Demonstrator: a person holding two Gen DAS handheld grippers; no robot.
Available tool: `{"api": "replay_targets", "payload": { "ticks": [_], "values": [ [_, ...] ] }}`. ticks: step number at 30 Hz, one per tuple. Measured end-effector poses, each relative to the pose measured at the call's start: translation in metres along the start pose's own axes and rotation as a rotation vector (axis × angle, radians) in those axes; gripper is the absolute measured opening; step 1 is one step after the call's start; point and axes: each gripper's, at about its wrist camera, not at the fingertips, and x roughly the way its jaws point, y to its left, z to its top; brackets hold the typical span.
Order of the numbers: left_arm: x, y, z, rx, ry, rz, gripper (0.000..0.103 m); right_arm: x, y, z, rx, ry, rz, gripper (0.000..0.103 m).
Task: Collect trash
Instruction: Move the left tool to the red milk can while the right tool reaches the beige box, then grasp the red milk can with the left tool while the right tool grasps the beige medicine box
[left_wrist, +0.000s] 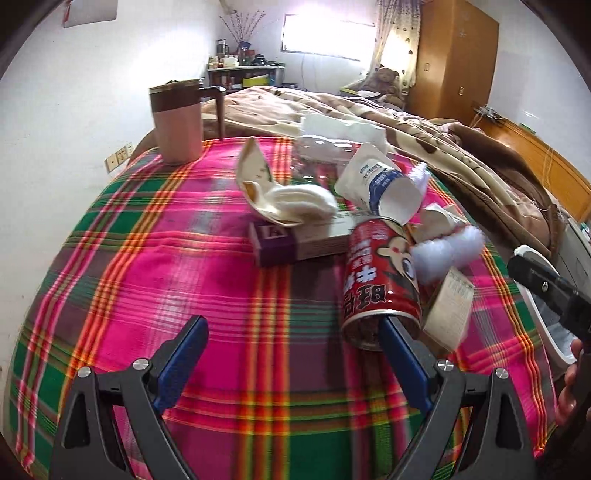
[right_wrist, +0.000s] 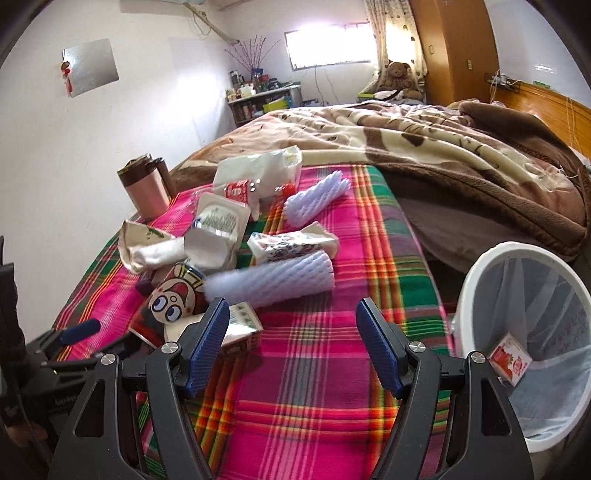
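Pink-green plaid cloth (right_wrist: 325, 369), red cartoon can (left_wrist: 380, 280), white bin (right_wrist: 480, 273), brown-cream blanket (right_wrist: 424, 147)

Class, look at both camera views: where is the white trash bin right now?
The white trash bin stands at the right side of the right wrist view, beside the plaid cloth's right edge, with a small red carton inside.

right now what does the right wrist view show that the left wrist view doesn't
Only the right wrist view shows the inside of the white bin, where a small red and white carton lies in the liner, and the whole foam net sleeve.

Only the left wrist view shows the purple box clearly.

Both show the plaid cloth, the red cartoon can lying on its side, the pink mug, and each gripper's open, empty blue fingers.
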Motion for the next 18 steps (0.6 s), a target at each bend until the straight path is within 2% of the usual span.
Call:
{"api": "replay_targets", "payload": {
  "ticks": [3, 7, 18],
  "values": [
    [-0.002, 0.005, 0.004, -0.003, -0.001, -0.004, 0.094, 0.009, 0.003, -0.004, 0.029, 0.040, 0.019, 0.073],
    [-0.007, 0.007, 0.010, -0.008, -0.019, -0.065, 0.094, 0.020, 0.011, -0.011, 0.034, 0.081, 0.025, 0.073],
    [-0.006, 0.013, 0.022, 0.017, -0.021, -0.099, 0.094, 0.044, 0.028, -0.008, 0.056, 0.155, 0.071, 0.073]
  ]
}}
